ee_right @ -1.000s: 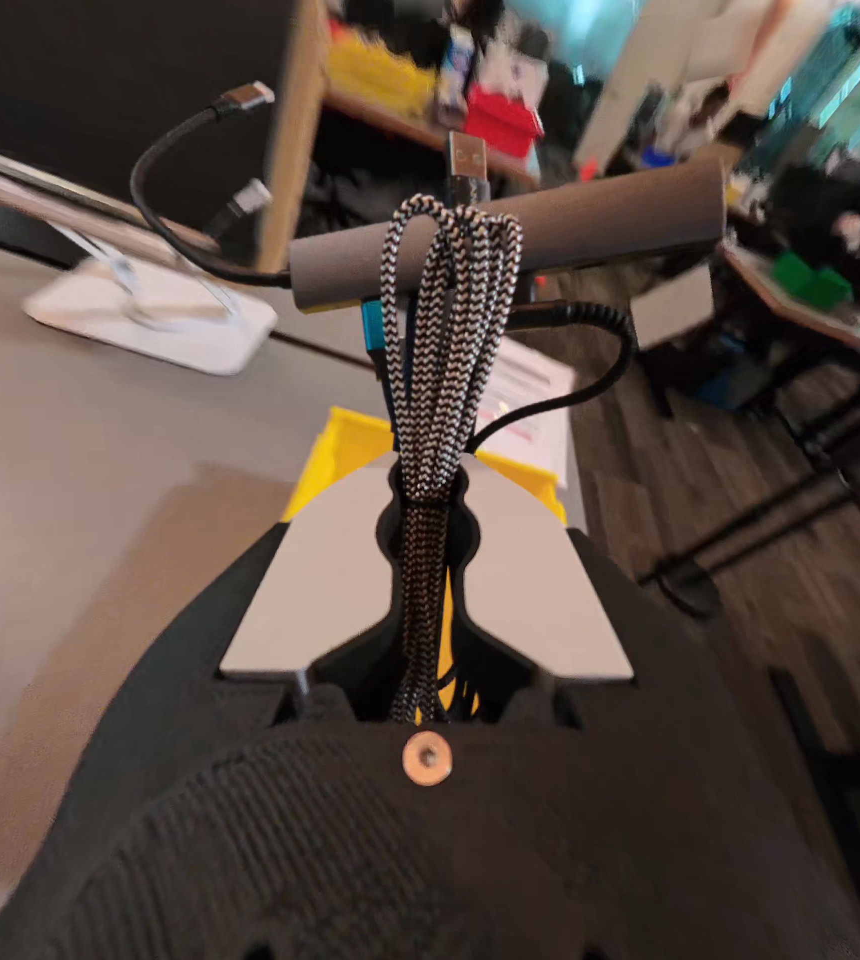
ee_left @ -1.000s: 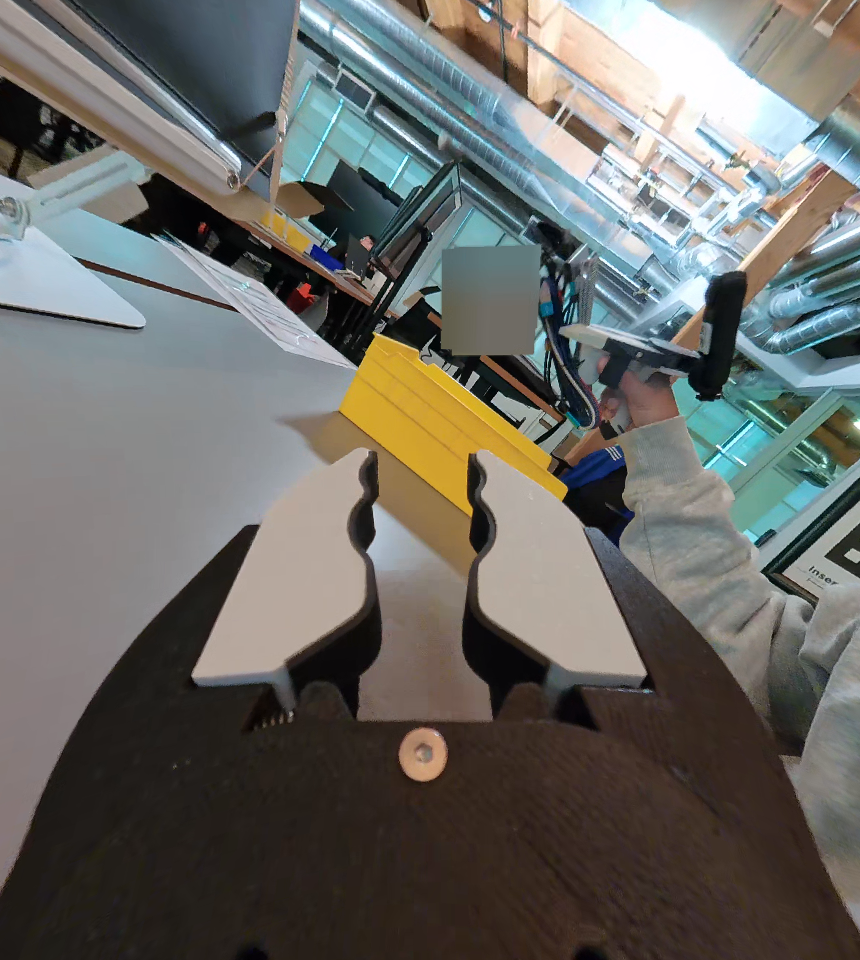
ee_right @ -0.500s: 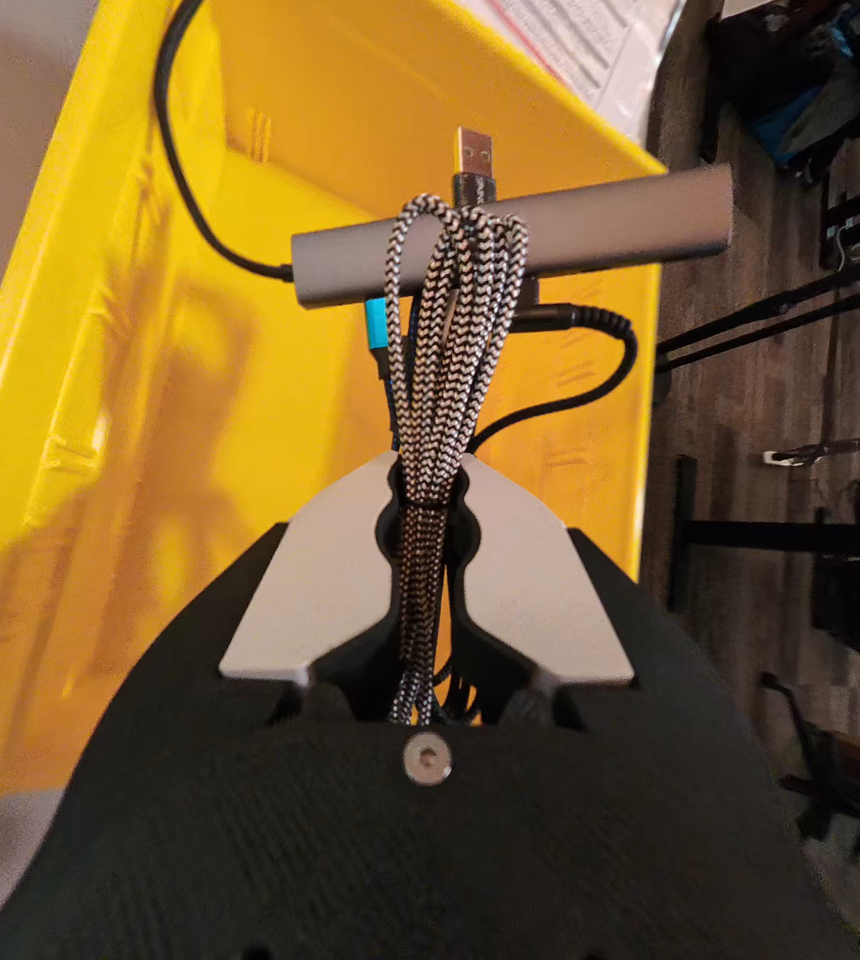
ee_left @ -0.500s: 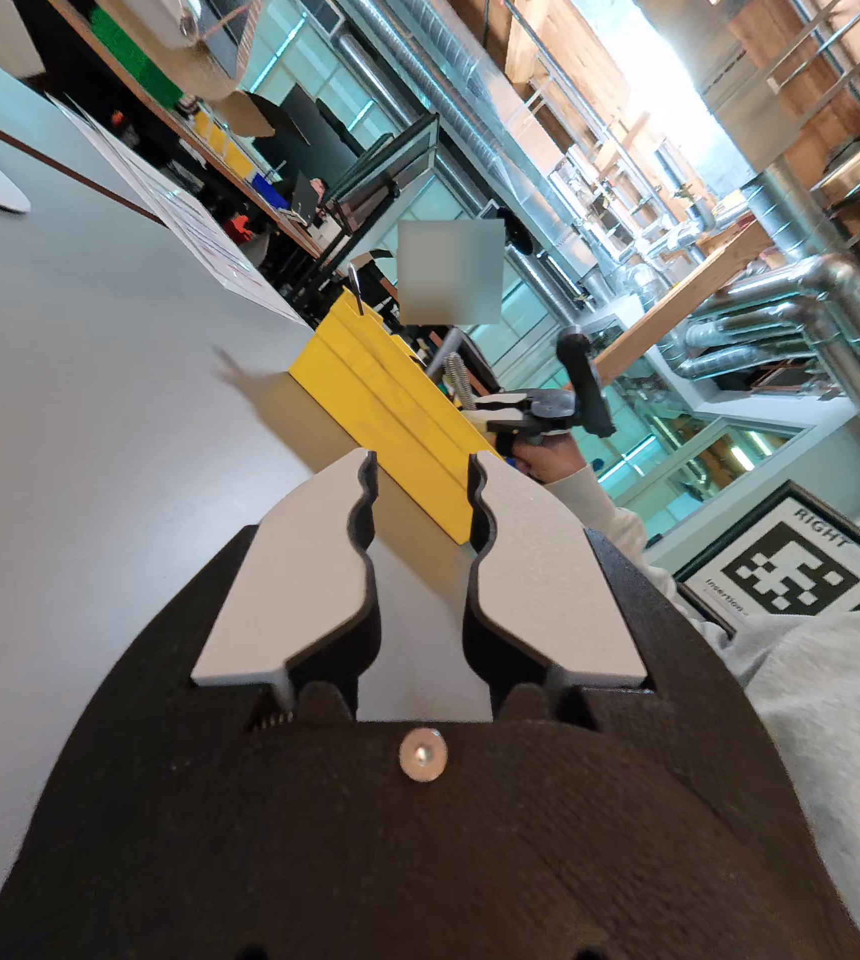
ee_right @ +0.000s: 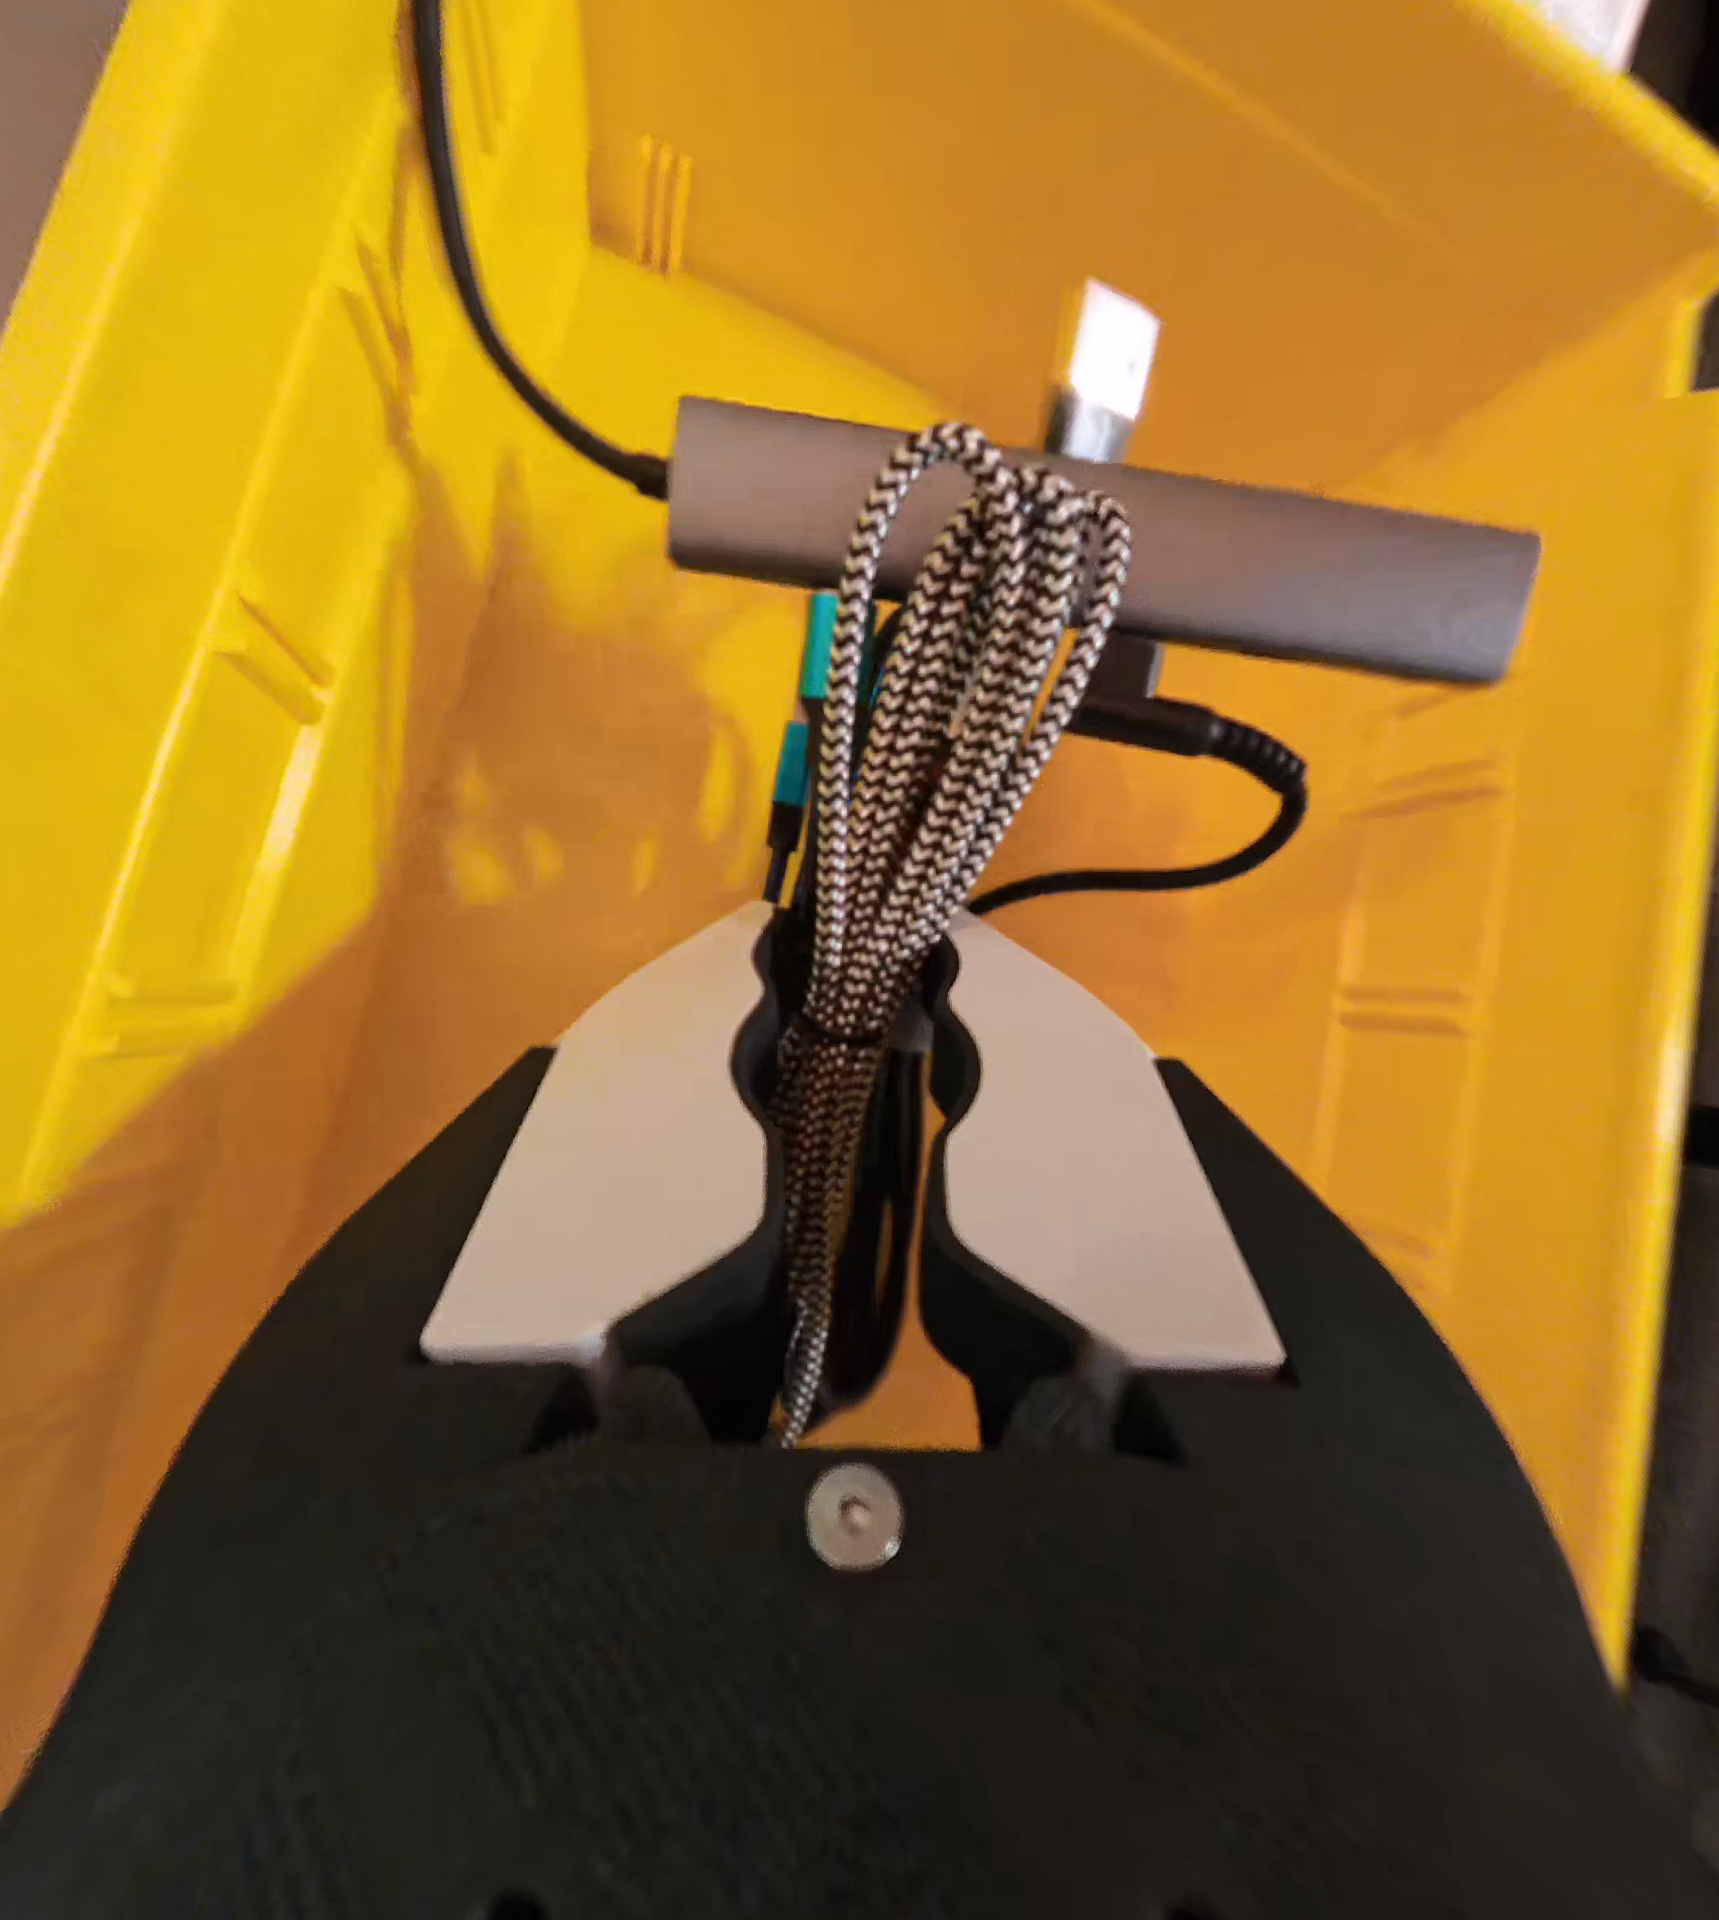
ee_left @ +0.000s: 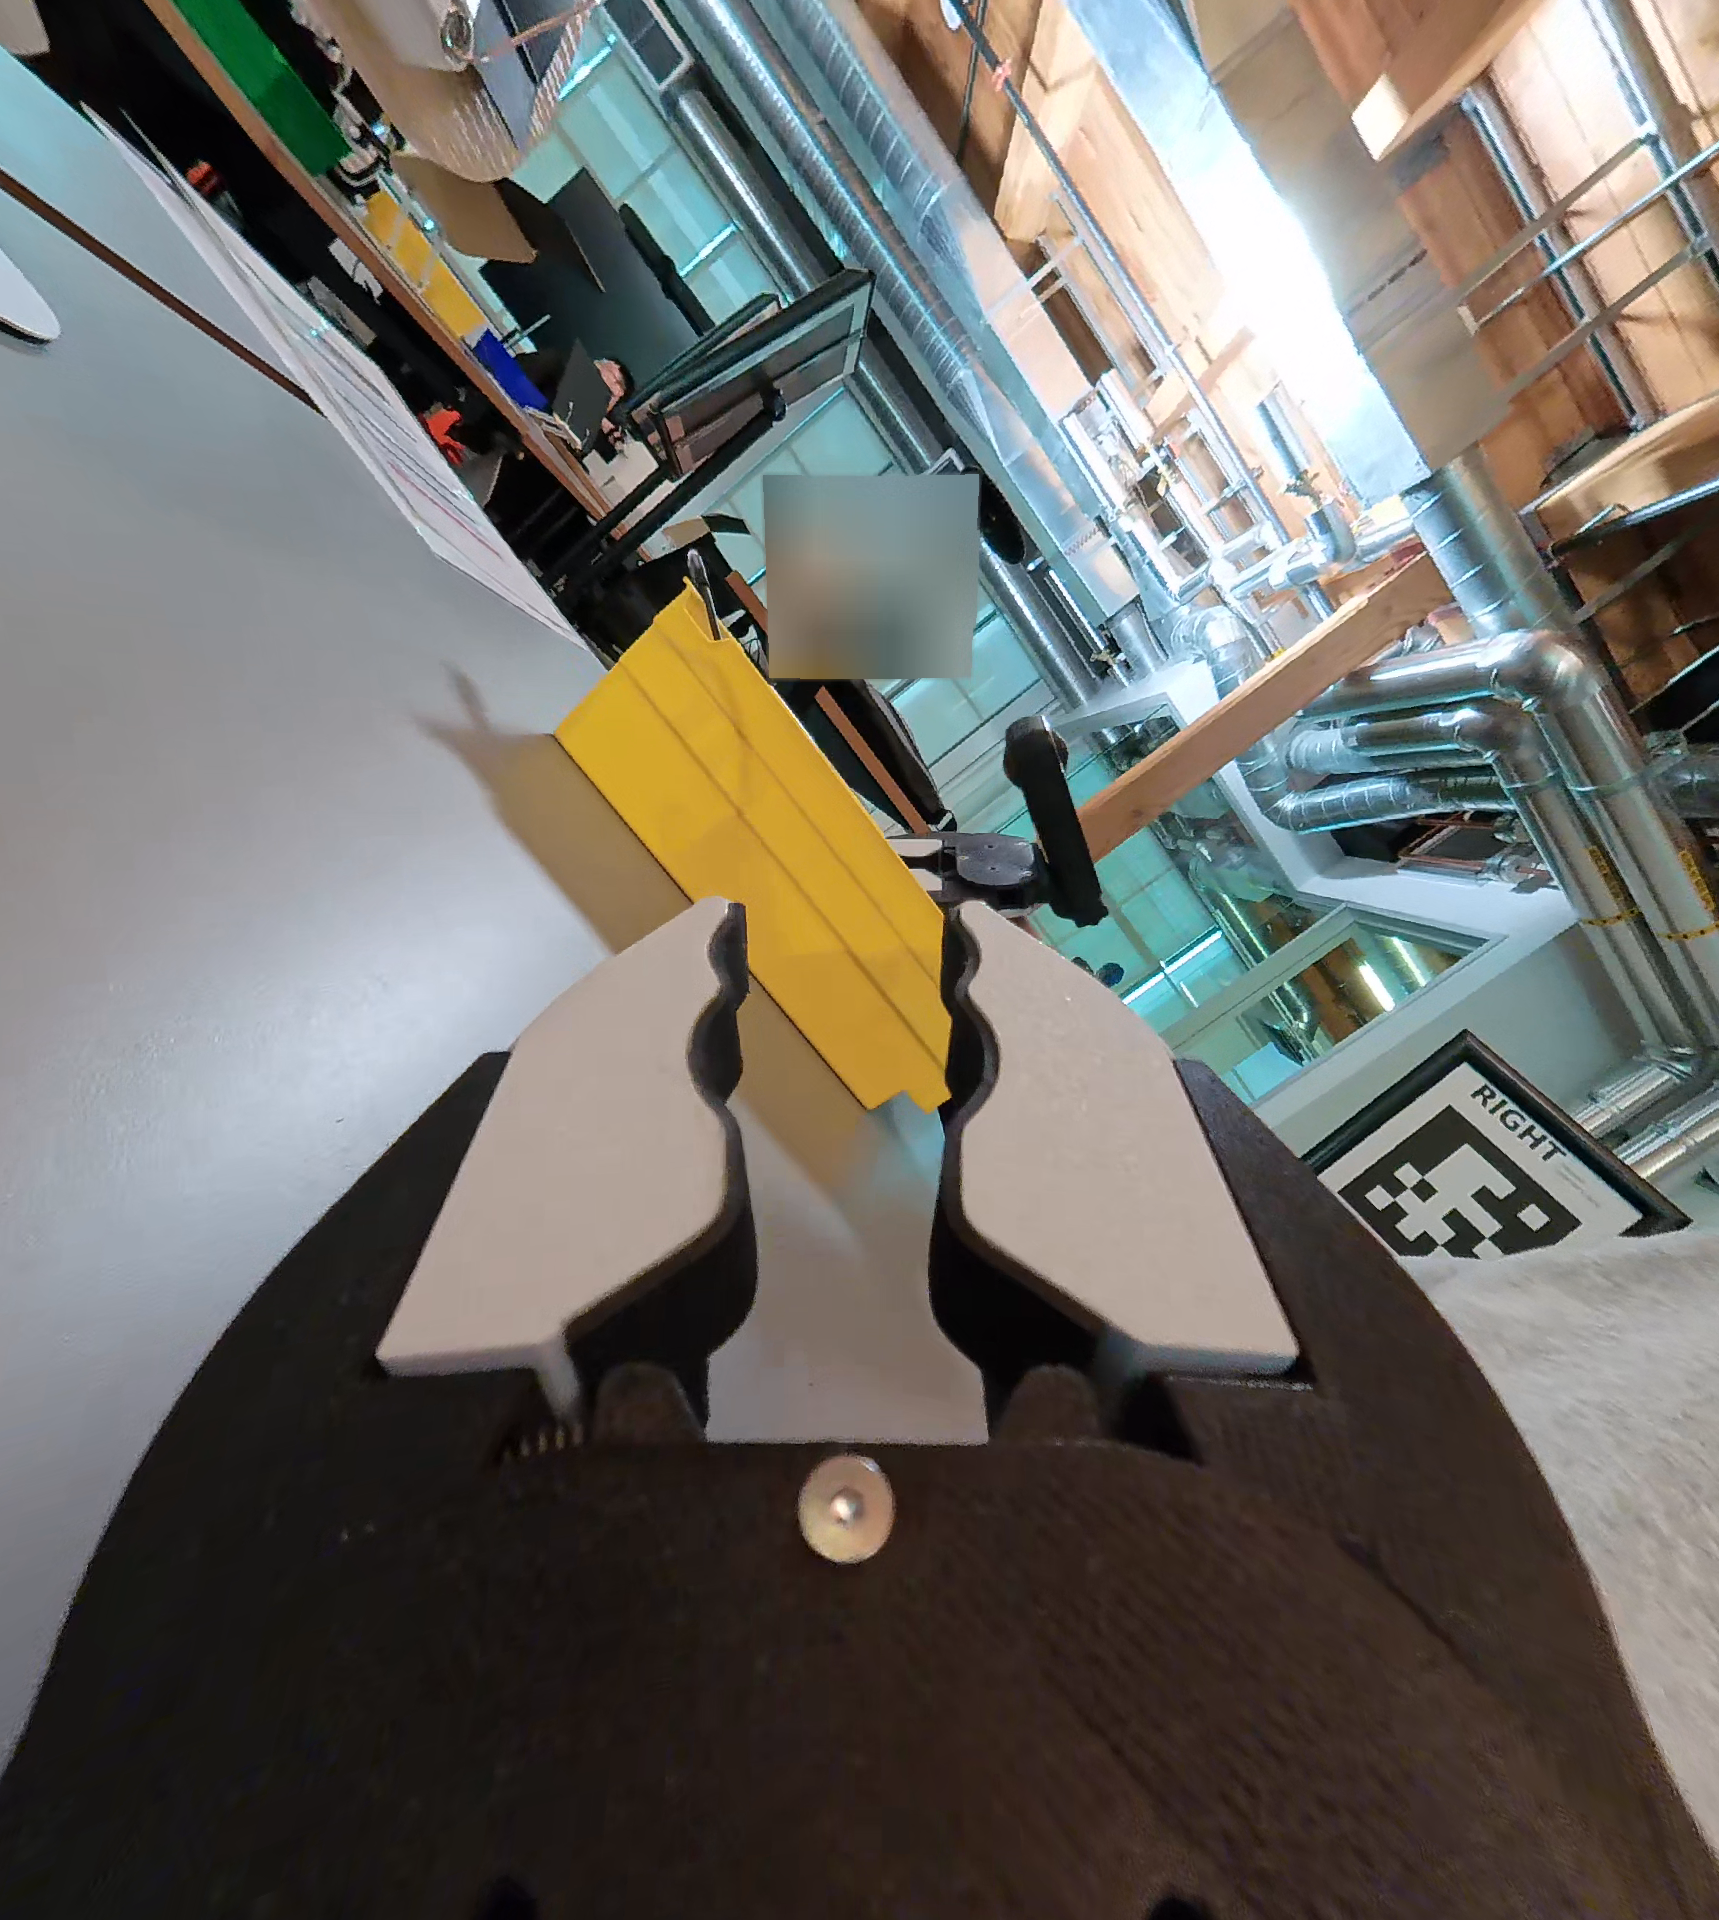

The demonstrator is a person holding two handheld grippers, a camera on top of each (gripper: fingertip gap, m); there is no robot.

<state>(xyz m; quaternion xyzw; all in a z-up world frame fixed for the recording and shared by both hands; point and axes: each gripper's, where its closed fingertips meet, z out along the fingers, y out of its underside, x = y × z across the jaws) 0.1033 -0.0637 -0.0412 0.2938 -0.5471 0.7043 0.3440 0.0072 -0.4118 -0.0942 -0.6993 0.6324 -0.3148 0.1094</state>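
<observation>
A: Cable bundle (ee_right: 948, 727) — where is it kept?

B: From the left wrist view, only the yellow bin (ee_left: 772, 873) on the tabletop (ee_left: 159, 831) is seen; the left gripper (ee_left: 839, 935) is parted, empty. A checkered sign (ee_left: 1457, 1184) bears writing.

A: And from the right?

B: The bundle is clamped by the right gripper (ee_right: 850, 935) over the bin (ee_right: 211, 520). It looks light and floppy; its gray hub (ee_right: 1250, 561) looks stiff. No brand is seen.

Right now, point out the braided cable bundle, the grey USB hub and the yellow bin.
braided cable bundle (ee_right: 922, 748), right wrist view, on the looped black-and-white strands above the fingertips.
grey USB hub (ee_right: 1302, 566), right wrist view, on its bare right half.
yellow bin (ee_left: 761, 831), left wrist view, on its ribbed outer wall.
</observation>
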